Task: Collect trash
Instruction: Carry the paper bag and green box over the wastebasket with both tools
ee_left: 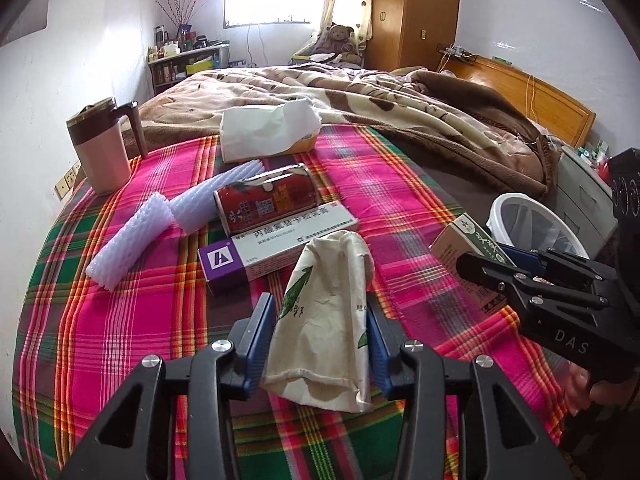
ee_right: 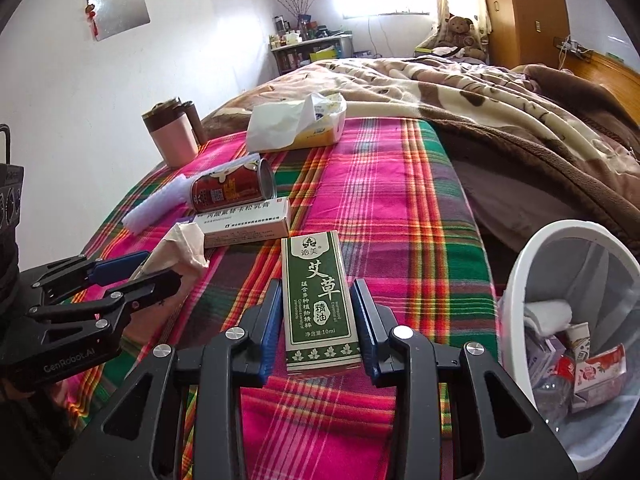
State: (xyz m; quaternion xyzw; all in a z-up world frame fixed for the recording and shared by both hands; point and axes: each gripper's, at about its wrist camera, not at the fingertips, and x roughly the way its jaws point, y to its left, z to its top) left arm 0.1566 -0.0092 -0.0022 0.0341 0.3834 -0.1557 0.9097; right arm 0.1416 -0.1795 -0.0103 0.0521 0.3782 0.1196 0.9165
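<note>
— What are the left gripper (ee_left: 320,344) fingers (ee_left: 260,336) doing?

— They stand wide on either side of a crumpled paper bag (ee_left: 324,312) lying on the plaid cloth (ee_left: 120,320). The pads are just beside it; whether they touch, I cannot tell.

— And the right gripper (ee_right: 318,320)?

— Same posture: fingers (ee_right: 366,320) wide around a green box (ee_right: 318,300) lying flat on the cloth.

— What lies beyond?

— A purple-and-white carton (ee_left: 276,244), a red can (ee_left: 266,196) on its side, two foam sleeves (ee_left: 128,240), a tissue pack (ee_left: 268,128) and a mug (ee_left: 104,148). The white bin (ee_right: 576,320) stands just off the bed's edge at the right, already holding wrappers.
</note>
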